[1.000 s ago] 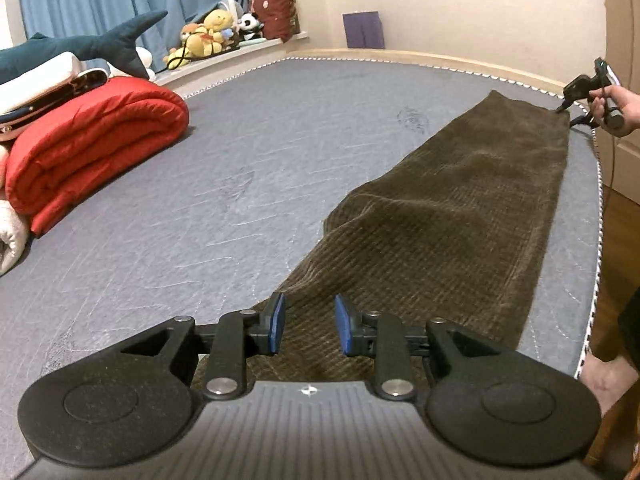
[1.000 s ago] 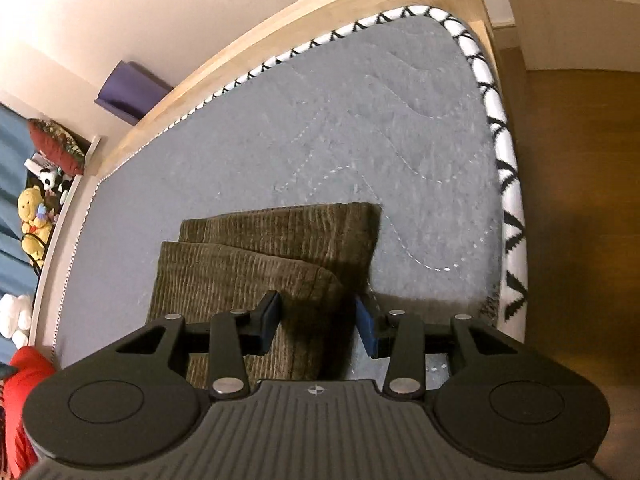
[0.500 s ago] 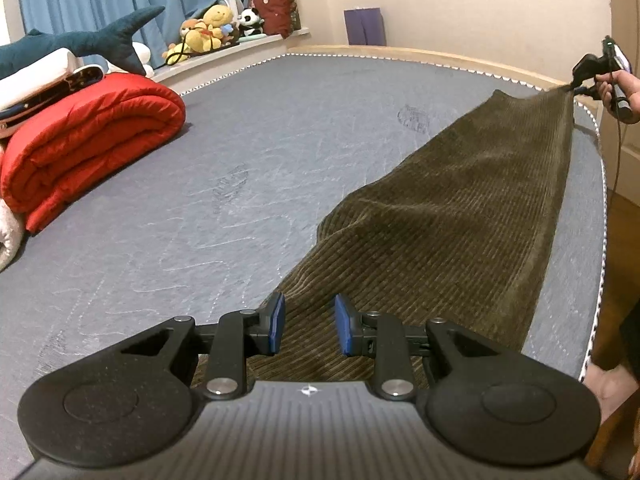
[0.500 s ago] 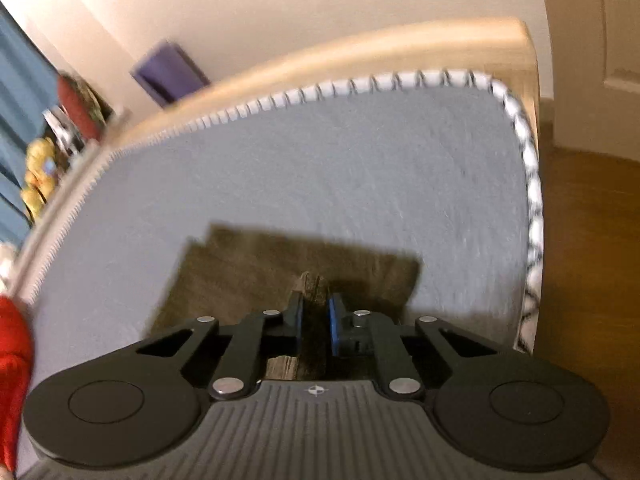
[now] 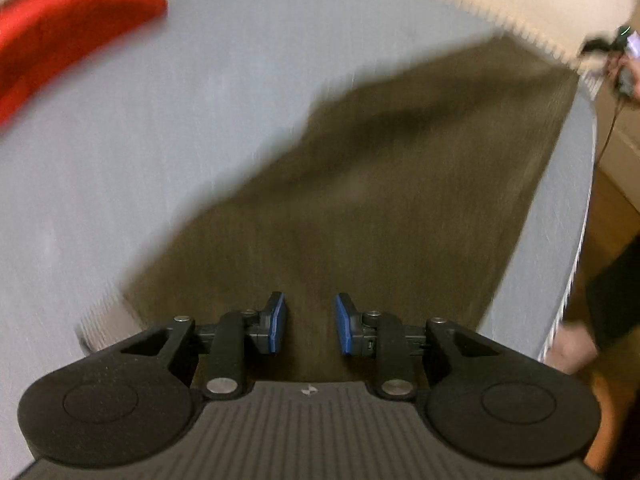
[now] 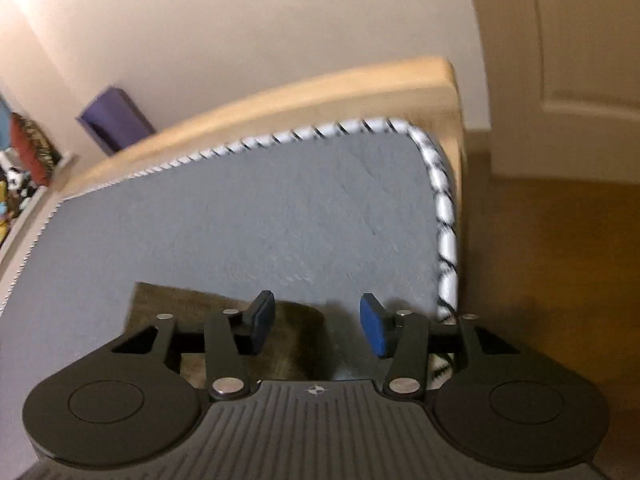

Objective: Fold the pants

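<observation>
Your left gripper [image 5: 307,322] hovers over the near end of the pants [image 5: 392,184], its jaws a narrow gap apart with nothing pinched between them. The pants lie stretched along the right side of the mattress [image 5: 208,92], reaching to its far corner. Your right gripper [image 6: 317,325] is at that far end; its jaws are opening, pads clear of the cloth below. A red blanket [image 5: 68,24] sits far left.
</observation>
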Action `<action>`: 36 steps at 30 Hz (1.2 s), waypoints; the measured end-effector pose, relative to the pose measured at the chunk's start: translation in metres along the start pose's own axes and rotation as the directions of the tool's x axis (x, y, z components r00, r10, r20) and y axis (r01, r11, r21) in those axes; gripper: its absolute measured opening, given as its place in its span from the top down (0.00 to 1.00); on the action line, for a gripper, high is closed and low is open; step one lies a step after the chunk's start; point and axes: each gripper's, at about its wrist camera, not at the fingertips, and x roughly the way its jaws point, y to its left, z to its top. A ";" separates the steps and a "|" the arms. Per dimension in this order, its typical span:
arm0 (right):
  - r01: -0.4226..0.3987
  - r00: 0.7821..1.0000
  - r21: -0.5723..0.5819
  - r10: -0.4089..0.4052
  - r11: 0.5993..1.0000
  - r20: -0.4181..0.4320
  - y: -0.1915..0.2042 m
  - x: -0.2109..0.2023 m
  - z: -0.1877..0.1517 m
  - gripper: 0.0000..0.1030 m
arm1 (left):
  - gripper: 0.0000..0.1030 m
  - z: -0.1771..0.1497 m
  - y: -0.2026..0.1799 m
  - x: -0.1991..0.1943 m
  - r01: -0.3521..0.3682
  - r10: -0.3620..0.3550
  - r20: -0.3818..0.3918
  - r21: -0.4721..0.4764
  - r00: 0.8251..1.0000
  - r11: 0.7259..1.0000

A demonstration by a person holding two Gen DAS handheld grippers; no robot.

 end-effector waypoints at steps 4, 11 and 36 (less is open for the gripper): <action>-0.071 0.997 -0.016 0.072 0.997 0.024 0.019 -0.013 -0.002 0.51 | 0.71 -0.017 -0.003 -0.006 -0.010 0.017 -0.074 0.092 0.997 0.996; -0.315 0.943 -0.167 0.289 0.934 -0.163 0.085 -0.008 -0.032 0.45 | 0.70 -0.013 -0.004 -0.026 -0.033 0.031 0.029 0.084 0.999 0.996; -0.072 0.997 -0.310 0.065 0.948 -0.032 0.221 0.049 -0.100 0.96 | 0.65 0.023 0.029 -0.032 -0.107 0.133 0.233 -0.119 0.963 0.987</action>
